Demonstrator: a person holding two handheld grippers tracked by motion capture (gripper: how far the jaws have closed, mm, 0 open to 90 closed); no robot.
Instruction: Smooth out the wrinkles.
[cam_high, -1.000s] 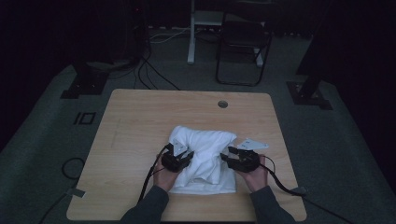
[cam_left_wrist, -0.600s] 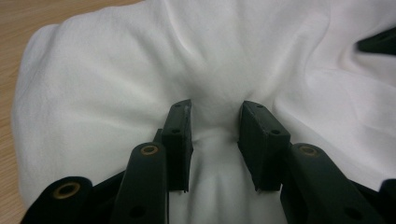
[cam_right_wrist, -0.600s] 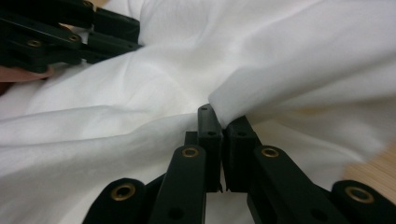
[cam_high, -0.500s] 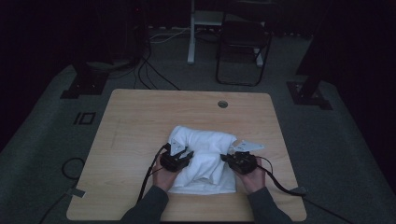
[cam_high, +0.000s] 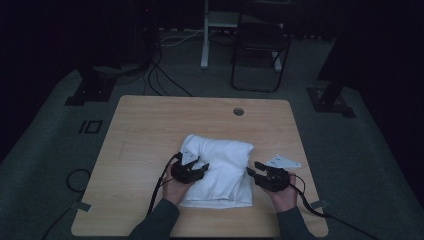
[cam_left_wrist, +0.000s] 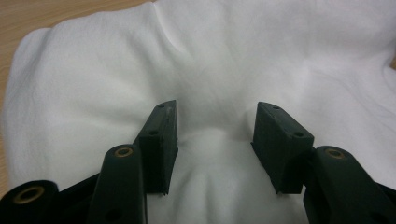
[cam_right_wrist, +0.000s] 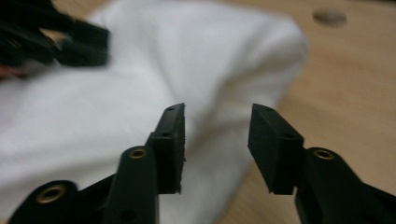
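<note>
Since 0.5 s ago my right gripper (cam_high: 260, 171) has pulled off the cloth to the right; it was on the cloth's right part then, now it sits just beside the right edge, over bare table (cam_high: 150, 125). Left gripper (cam_high: 200, 168) has barely shifted, still on the cloth's left-near part.

White cloth (cam_high: 225, 165), folded into a thick rough rectangle, lies on the near-middle of the wooden table, a bit right of centre. Near edge is close to the table's near edge, between my two hands.

Left gripper (cam_left_wrist: 212, 135): jaws open wide, nothing clamped. They rest on or just over the cloth (cam_left_wrist: 210, 60), w/ a soft hump of fabric rising in the gap; can't tell if the pads actually press it. Left hand (cam_high: 176, 187) comes in from the near side, cable trailing off to the near left.

Right gripper (cam_right_wrist: 217, 140): jaws open approx as wide, empty. In its own view they point at the cloth's (cam_right_wrist: 187, 60) right side and corner, w/ table wood (cam_right_wrist: 345, 93) under the right jaw. Not touching fabric as far as I can see. My left gripper (cam_right_wrist: 51, 39) shows blurred at far left of that view, on top of the cloth. Right hand (cam_high: 284, 196) holds from the near side.

Small round hole (cam_high: 238, 111) in the table at far right-centre, well apart from the cloth.
</note>
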